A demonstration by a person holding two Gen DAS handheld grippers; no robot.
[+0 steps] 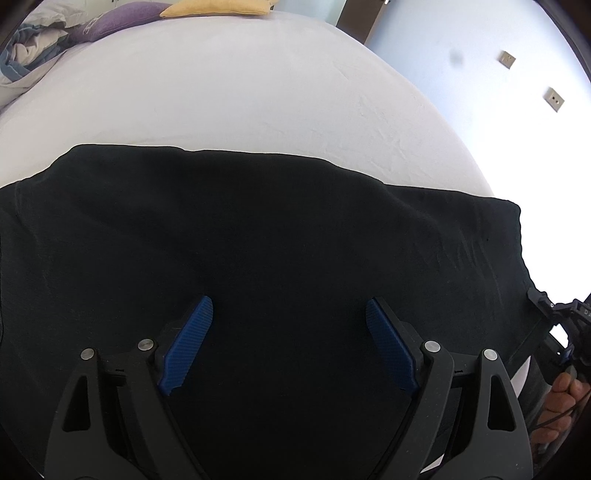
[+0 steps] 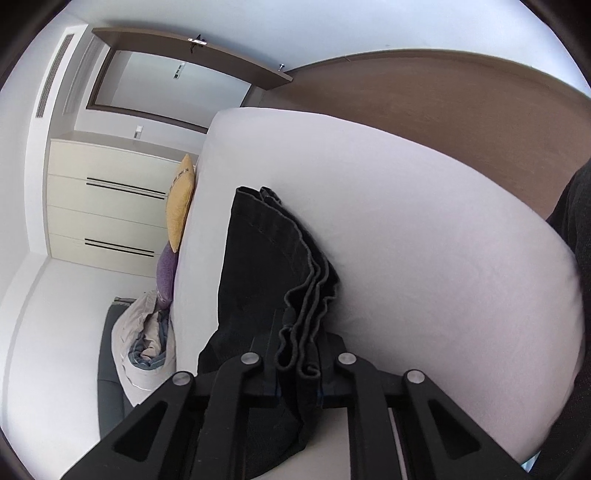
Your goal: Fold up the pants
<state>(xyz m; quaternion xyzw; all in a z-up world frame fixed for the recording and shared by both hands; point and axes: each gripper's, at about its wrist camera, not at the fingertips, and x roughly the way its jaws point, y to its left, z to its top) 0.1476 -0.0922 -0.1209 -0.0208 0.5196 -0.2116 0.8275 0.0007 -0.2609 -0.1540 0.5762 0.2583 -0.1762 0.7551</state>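
Blue-padded fingers (image 1: 192, 343) of the left gripper (image 1: 290, 343) stand wide apart above the black pants (image 1: 258, 229), nothing between them; whether the tips touch the cloth cannot be told. The pants lie spread across the near part of a bed covered by a pale sheet (image 1: 240, 92), their far edge running straight across the mattress and one end reaching the bed's right side.

At that right end the left wrist view catches the right gripper (image 1: 543, 301) from outside, a dark frame at the fabric's edge, with the person's hand (image 1: 565, 398) wrapped around its handle lower down. It also shows a purple pillow (image 1: 114, 18), a yellow cushion (image 1: 218, 7) and a bundled blanket (image 1: 29, 44) at the far end of the bed.

The right wrist view looks along the pants from their end. There the right gripper (image 2: 297, 369) is clenched on the bunched hem of the pants (image 2: 258, 266), the stacked layers of seam edge pinched between its jaws and hanging folded over them. The garment stretches away from the jaws as a narrow dark strip along the mattress (image 2: 424, 229). Only this view shows the cream drawer unit (image 2: 107, 206), the brown headboard panel (image 2: 443, 103) and a doorway (image 2: 177, 85) beyond.
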